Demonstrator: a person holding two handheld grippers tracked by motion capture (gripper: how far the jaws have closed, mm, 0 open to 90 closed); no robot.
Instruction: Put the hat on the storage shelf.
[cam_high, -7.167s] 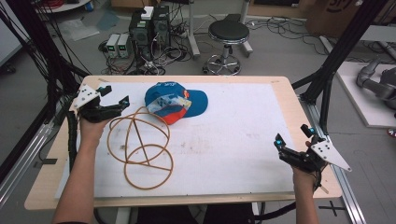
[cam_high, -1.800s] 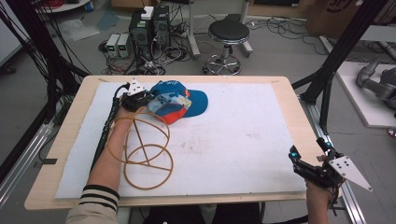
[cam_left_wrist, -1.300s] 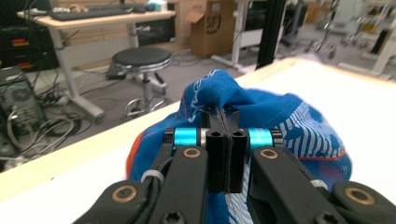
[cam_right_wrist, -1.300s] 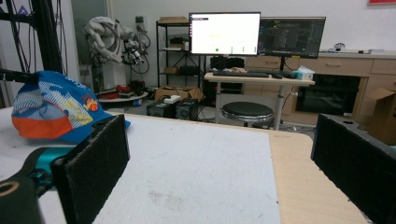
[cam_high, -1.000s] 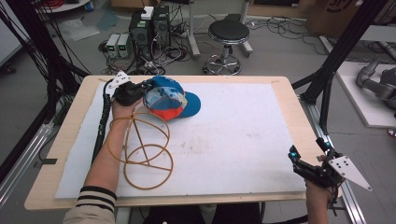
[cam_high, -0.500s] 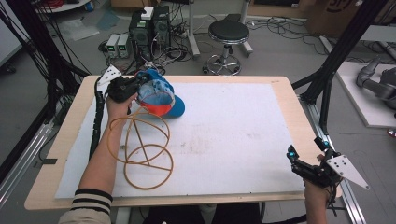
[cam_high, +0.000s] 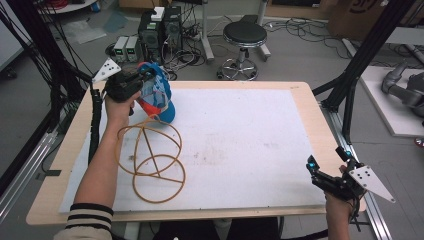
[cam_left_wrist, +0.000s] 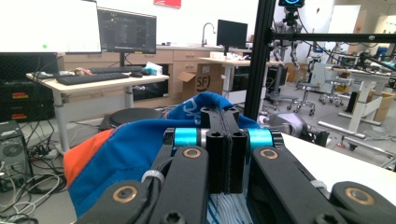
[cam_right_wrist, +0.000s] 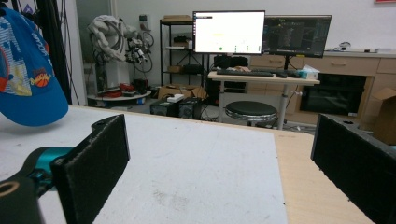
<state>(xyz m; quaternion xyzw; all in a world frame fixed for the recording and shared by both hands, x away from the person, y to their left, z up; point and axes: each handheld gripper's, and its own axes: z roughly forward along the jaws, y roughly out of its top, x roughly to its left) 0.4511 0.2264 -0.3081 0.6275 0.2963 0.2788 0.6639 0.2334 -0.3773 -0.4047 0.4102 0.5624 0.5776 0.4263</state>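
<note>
1. The left gripper (cam_high: 142, 80) has its 2 jaws pressed tight together on the cloth of the blue cap (cam_high: 157, 97), which hangs tilted above the far left corner of the table (cam_high: 300, 95), brim pointing down

2. The step in hand looks like carrying the cap clear of the table. To do it well, keep the squeeze firm, since only a thin fold of cloth sits in the pinch, and move smoothly so the hanging weight does not tug itself loose

3. Watch the brim, the lowest part: it hangs just above the near end of the wooden ring frame (cam_high: 150, 157) lying on the white mat (cam_high: 240, 140). My guess is that a low sideways sweep could snag or drag the rings, so lift before travelling

4. In the left gripper view, the cap (cam_left_wrist: 121, 149) drapes around and behind the closed jaws, its blue and orange cloth spreading to the left and its striped lining showing below the pinch

5. The right gripper (cam_high: 327, 170) hangs at the near right edge, jaws wide apart and holding nothing, well away from the cap; in the right gripper view the cap (cam_right_wrist: 28, 79) appears far off at the upper left, outside the gap between the jaws
</note>
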